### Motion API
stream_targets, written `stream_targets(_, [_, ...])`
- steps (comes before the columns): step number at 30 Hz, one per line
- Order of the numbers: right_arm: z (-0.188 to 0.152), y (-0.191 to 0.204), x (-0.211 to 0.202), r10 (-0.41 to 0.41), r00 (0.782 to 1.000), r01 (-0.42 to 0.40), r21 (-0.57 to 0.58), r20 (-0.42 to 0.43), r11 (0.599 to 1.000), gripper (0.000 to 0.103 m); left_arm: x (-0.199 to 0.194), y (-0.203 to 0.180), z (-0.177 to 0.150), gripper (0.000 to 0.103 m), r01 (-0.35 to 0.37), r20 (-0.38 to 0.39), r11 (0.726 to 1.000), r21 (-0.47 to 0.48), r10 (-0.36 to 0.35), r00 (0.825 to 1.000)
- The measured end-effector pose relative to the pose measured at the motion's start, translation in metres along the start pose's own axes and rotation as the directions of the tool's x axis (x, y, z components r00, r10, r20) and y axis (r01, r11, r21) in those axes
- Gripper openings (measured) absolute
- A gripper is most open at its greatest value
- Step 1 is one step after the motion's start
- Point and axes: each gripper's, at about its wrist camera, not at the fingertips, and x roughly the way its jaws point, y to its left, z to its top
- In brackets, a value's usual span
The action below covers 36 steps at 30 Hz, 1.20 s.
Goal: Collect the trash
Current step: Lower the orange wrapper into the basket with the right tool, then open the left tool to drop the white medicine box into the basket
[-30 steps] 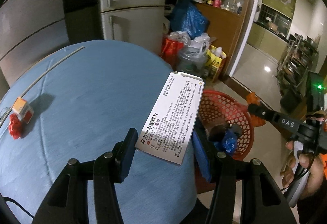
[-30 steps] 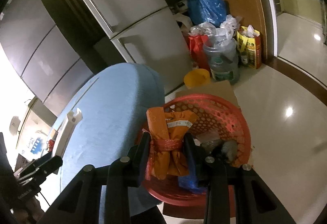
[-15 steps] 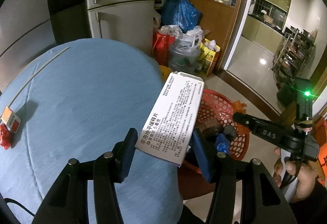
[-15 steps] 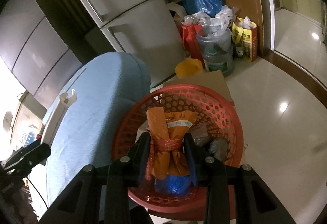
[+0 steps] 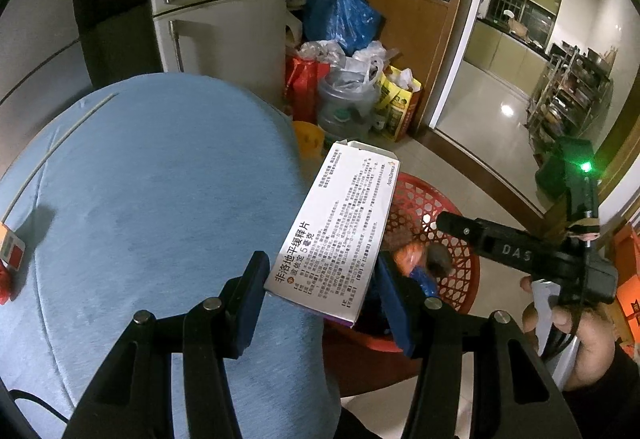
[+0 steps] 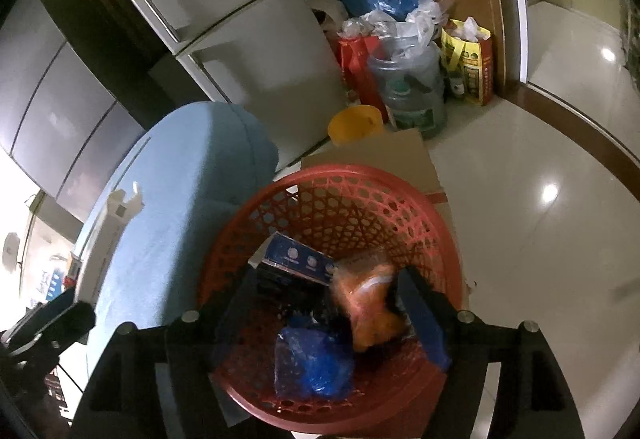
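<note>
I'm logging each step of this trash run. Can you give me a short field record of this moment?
left gripper: shut on white medicine box, over the blue table
right gripper: jaws opening above red basket
orange packet: blurred, between the open jaws, over the basket
also in basket: dark blue box, blue bag
</note>
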Motion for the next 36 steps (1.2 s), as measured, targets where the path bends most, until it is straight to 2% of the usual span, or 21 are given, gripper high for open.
stream_targets(12, [0.003,-0.013,-0.048,-0.018,0.994,0.011,0.059,0.112,0.998,0.078,0.028,-0.028,0.011,0.056,0.021,-0.072,0.998,0.063,-0.016,0.997])
stream_targets(21, [0.003,-0.018,-0.07,-0.038,0.989,0.028,0.068,0.14,0.997,0.078,0.045,-0.05,0.015,0.056,0.03,-0.104,0.994,0.106,-0.019,0.994])
stream_targets(36, [0.008,0.001,-0.091,-0.04,0.981,0.035,0.031,0.191,0.999,0.078,0.054,-0.05,0.016,0.056,0.036,-0.12,0.994,0.101,-0.024,0.992])
